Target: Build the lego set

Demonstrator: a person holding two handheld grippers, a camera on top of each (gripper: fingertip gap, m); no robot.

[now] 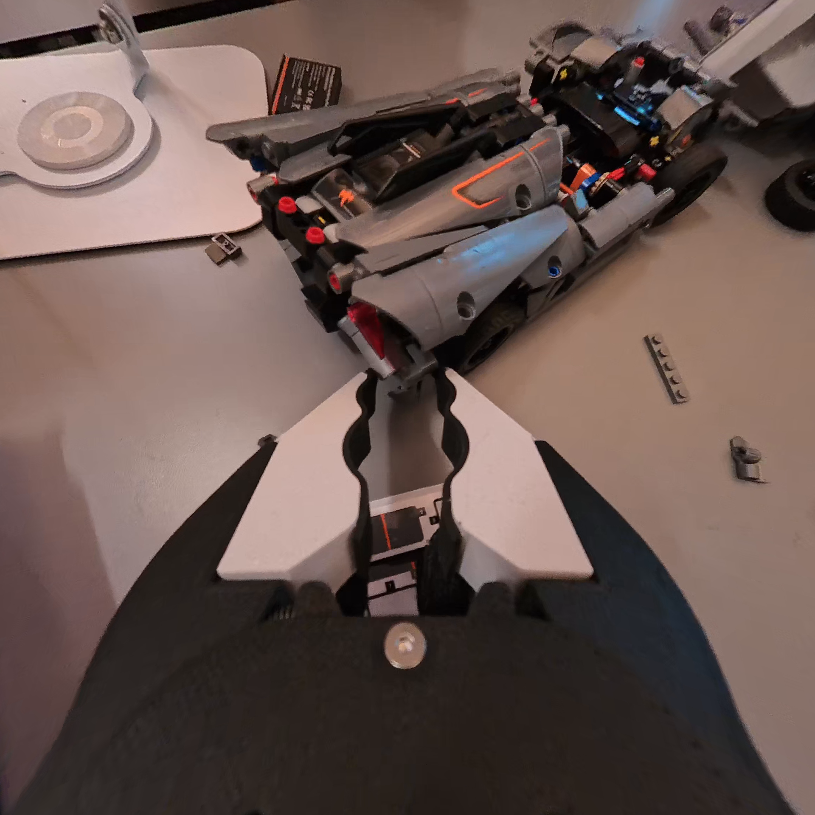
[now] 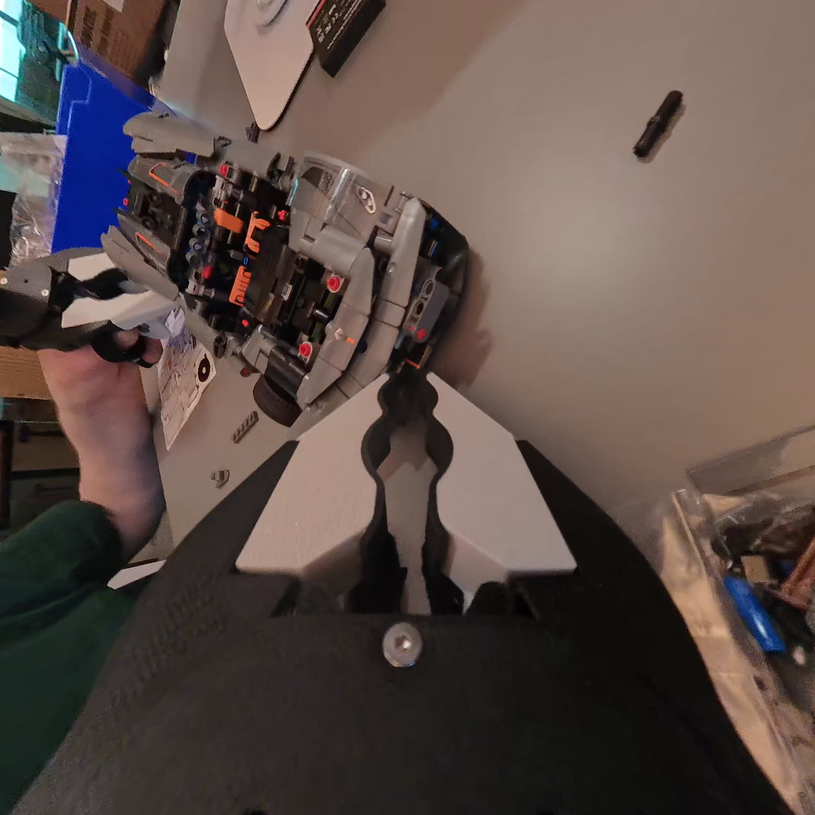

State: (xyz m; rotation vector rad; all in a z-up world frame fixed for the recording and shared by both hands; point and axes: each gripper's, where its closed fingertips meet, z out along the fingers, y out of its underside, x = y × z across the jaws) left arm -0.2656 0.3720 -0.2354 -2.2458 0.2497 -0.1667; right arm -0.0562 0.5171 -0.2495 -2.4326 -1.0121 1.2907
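With the lego car (image 1: pixel 441 211) sitting on the grey table (image 1: pixel 132 353), both grippers are on its ends. Left gripper (image 1: pixel 403 381): fingers closed on the grey-and-red tail corner of the car. Right gripper (image 2: pixel 408 381): fingers nearly together on a dark part at the car's nose; contact looks like a grip but the tips are blurred.

Around the car: white mat (image 1: pixel 176 176) beyond the tail, black card (image 1: pixel 306 84) past the mat's corner, a small dark brick (image 1: pixel 222 249) just off the tail. Grey studded strip (image 1: pixel 666 368) and a small grey connector (image 1: pixel 745 458) lie apart from the car's side; a loose wheel (image 1: pixel 794 194) is near the nose.

Right wrist view: clear box of parts (image 2: pixel 749 595) well apart from the car, black pin (image 2: pixel 659 123) alone on the table, instruction sheet (image 2: pixel 185 383) beside the car, blue bin (image 2: pixel 97 154) off the table edge behind the tail.
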